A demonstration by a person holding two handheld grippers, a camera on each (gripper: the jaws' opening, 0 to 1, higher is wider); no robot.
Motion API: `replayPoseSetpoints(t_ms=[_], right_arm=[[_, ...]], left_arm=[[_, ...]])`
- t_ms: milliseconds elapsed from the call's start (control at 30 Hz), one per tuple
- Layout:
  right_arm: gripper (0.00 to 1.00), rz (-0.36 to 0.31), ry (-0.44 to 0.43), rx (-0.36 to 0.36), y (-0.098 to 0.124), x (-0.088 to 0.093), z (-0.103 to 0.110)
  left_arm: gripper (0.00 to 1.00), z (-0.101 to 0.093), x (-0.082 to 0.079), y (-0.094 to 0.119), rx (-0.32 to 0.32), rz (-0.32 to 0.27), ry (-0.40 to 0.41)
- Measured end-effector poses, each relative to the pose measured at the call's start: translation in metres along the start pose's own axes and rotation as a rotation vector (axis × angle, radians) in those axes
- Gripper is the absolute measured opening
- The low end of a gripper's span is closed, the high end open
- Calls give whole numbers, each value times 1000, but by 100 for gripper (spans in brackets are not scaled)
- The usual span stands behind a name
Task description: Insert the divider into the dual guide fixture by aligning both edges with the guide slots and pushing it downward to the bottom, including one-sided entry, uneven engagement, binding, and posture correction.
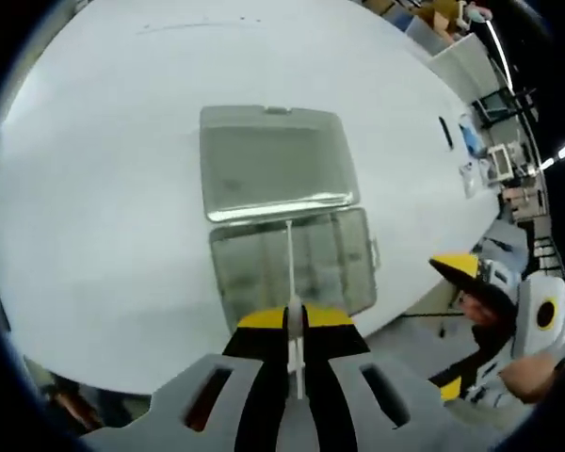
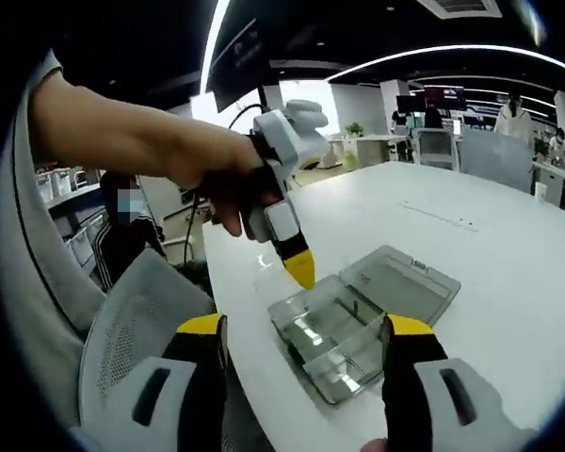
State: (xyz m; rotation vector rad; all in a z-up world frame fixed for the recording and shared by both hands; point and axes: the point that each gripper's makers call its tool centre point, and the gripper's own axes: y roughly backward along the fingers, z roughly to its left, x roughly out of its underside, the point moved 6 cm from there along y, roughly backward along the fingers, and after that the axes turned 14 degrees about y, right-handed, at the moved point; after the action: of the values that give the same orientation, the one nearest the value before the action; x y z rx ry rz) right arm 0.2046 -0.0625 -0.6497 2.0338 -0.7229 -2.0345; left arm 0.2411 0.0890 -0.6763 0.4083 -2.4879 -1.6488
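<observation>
While the left gripper (image 1: 295,325) rises from the bottom centre of the left gripper view, its jaws are clamped on the thin white divider (image 1: 291,273), which stands edge-on over the clear open fixture (image 1: 292,259) on the white tabletop (image 1: 104,188). In the right gripper view, the right gripper (image 2: 306,344) sits at the bottom with jaws wide apart, framing the fixture at centre. The left gripper, held in a hand (image 2: 207,165), hangs at upper left above it.
</observation>
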Motion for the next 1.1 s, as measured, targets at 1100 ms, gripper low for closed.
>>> replayPoseSetpoints(t_ms=[1100], right_arm=[[65, -7, 33, -37, 6, 5, 4]], left_arm=[[1, 10, -3, -19, -48, 31, 98]])
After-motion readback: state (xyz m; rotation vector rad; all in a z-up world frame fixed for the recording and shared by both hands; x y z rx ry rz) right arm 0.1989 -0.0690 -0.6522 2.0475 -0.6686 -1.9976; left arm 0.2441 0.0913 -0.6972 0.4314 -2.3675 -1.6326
